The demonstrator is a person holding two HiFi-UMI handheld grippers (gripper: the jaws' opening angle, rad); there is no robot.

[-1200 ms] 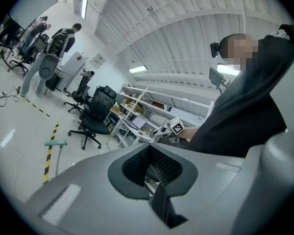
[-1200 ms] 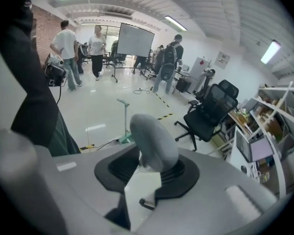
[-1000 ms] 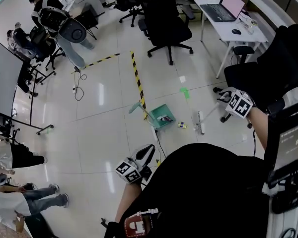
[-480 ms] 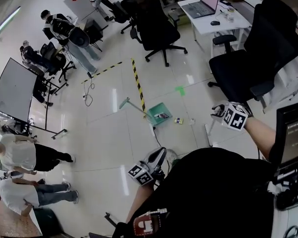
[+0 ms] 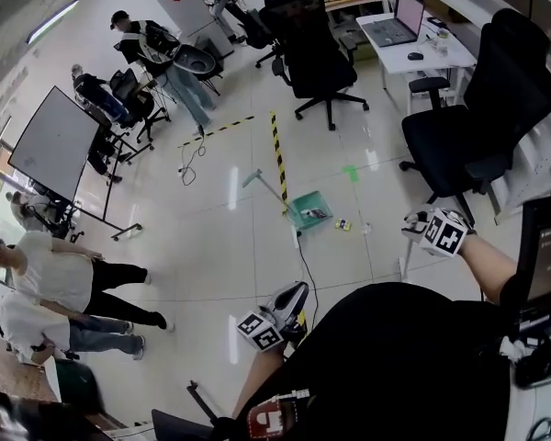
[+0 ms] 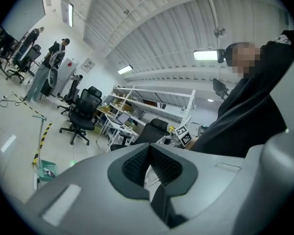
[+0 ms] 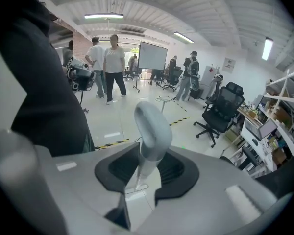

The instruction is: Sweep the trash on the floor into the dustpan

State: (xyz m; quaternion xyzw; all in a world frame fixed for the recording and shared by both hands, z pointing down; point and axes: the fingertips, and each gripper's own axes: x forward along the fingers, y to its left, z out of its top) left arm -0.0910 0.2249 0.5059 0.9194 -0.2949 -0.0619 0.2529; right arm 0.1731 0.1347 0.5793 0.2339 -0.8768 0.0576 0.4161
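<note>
Between right gripper's (image 7: 146, 168) clamped jaws, broom handle (image 7: 151, 124); left gripper (image 6: 148, 165) closed on nothing. Could twist loose, perhaps, missing trash (image 5: 342, 225) far ahead by dustpan (image 5: 309, 211).

Black office chair (image 5: 317, 58), open laptop (image 5: 399, 18) (on desk (image 5: 422, 55)), whiteboard (image 5: 50, 141)

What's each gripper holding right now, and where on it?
The right gripper is shut on the broom handle, just below its grey top end. The left gripper is shut with nothing between its jaws.
</note>
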